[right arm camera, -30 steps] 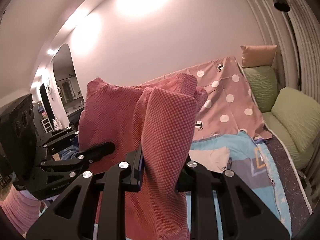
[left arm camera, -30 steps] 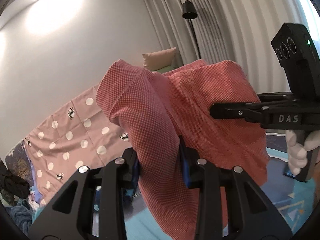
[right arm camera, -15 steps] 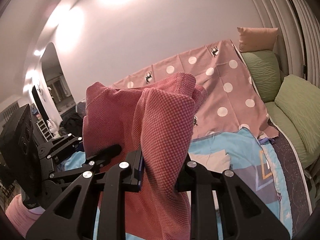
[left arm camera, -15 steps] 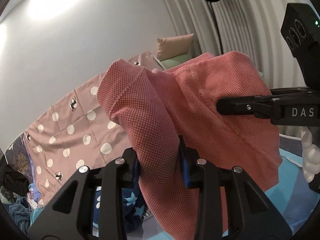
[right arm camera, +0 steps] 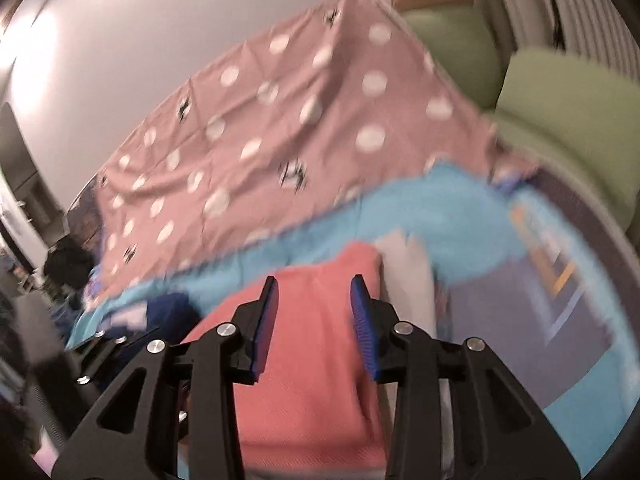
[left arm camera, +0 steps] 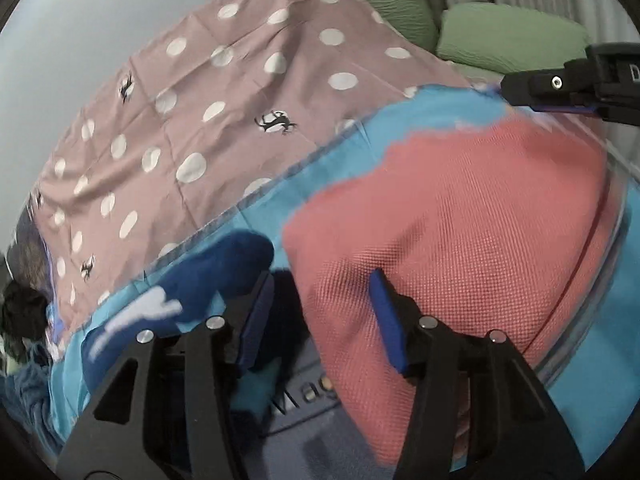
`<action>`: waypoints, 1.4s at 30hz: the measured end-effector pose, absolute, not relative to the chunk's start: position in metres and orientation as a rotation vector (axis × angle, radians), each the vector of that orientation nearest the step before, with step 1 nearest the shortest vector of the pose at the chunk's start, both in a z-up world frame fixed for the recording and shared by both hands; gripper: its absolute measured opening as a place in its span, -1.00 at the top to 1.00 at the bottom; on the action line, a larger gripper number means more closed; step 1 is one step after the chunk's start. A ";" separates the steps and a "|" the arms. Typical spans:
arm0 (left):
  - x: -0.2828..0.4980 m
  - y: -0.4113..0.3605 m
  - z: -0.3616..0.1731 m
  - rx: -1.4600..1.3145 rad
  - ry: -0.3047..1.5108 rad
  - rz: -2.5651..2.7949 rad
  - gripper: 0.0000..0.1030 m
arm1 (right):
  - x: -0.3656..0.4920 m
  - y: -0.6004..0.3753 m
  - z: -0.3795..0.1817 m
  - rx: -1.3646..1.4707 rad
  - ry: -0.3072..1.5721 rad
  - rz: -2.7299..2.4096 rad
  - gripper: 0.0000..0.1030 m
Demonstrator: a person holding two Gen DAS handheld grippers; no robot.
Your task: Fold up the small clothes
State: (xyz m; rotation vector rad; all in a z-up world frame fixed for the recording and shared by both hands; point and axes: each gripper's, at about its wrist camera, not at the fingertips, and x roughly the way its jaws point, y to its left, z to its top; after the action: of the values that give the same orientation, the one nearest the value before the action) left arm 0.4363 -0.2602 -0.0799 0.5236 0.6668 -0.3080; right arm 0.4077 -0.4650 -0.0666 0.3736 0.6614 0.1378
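Note:
The coral-red knit garment [left arm camera: 460, 216] lies spread on the light blue bed sheet [left arm camera: 400, 120]. My left gripper [left arm camera: 320, 316] is low over its left edge. Its jaws are opening, and the cloth under the right pad [left arm camera: 384, 320] is not pinched. In the right wrist view the same garment [right arm camera: 312, 392] lies beneath my right gripper [right arm camera: 314, 320]. Those jaws are also opening, with a clear gap and cloth only below them. The right gripper [left arm camera: 560, 88] also shows at the garment's far right corner in the left wrist view.
A dark blue garment [left arm camera: 224, 272] lies just left of the red one, and a white piece [right arm camera: 408, 272] lies to its right. A pink polka-dot sheet [left arm camera: 224, 112] covers the far side. Green cushions [right arm camera: 560, 112] line the right. Dark clothes [left arm camera: 20, 316] are heaped at the left edge.
Both grippers swung down from holding the red garment up in the air to the bed. The garment now lies flat, and both pairs of jaws have let go and spread apart.

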 end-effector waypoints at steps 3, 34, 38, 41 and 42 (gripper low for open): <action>0.418 -0.253 -0.083 0.491 0.630 -0.330 0.10 | 0.389 -0.459 -0.097 0.315 0.717 0.103 0.24; 0.100 -0.159 0.036 0.114 0.540 -0.323 -0.96 | 0.002 -0.384 0.022 0.189 0.366 -0.122 -0.97; 0.070 -0.152 0.042 0.128 0.555 -0.280 -0.96 | -0.014 -0.375 0.017 0.231 0.413 -0.103 -0.97; 0.049 -0.142 0.048 0.088 0.552 -0.298 -0.96 | -0.026 -0.369 0.018 0.239 0.416 -0.100 -0.97; 0.045 -0.140 0.050 0.079 0.553 -0.296 -0.96 | -0.030 -0.366 0.020 0.234 0.414 -0.101 -0.97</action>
State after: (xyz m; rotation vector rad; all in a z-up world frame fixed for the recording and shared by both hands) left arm 0.0453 -0.1398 0.0499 0.0788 0.5533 -0.2957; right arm -0.0297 -0.3661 0.0196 0.2339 0.4136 -0.1009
